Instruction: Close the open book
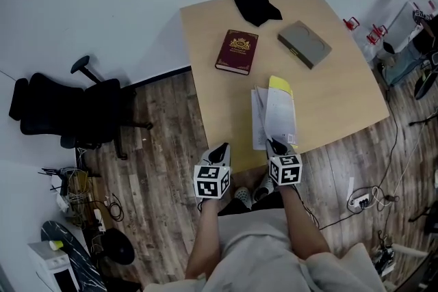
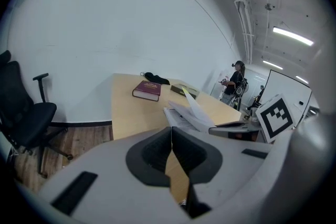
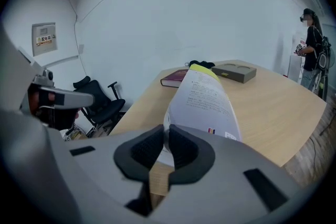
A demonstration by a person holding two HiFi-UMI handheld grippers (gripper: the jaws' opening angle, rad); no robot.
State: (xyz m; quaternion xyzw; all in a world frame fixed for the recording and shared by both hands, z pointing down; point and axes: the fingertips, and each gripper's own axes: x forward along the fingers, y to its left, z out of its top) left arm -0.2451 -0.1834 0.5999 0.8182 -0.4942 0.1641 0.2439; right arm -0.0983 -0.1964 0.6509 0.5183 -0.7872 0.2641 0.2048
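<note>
**Open book.** One open book point(image 1: 279, 116) lies at the near edge of the tabletop point(image 1: 335, 92), with its spine running from the near edge toward the far edge. A curved sheaf of white pages with a yellow outer edge stands raised above the rest of the book. The remaining pages lie flat on the tabletop.

**Right gripper.** The right gripper point(image 1: 276, 144) is at the near edge of the tabletop, at the near end of the book. In the right gripper view its jaws point(image 3: 166, 136) are drawn narrow and clamp the near corner of the raised pages.

**Left gripper.** The left gripper point(image 1: 220, 149) is just outside the near edge of the tabletop, over the wooden floor. In the left gripper view its jaws point(image 2: 171, 136) are pressed together with nothing between them.

**Other items on the tabletop, one of each.**
- One closed dark red book point(image 1: 237, 51), toward the far edge of the tabletop.
- One flat grey box point(image 1: 304, 44), also toward the far edge, on the right side.
- One black cloth point(image 1: 255, 5), at the far edge itself.

**Surroundings.** One black office chair point(image 1: 61, 109) stands on the floor, well to the left of the tabletop. One person point(image 3: 315, 44) stands beyond the right side of the tabletop.
</note>
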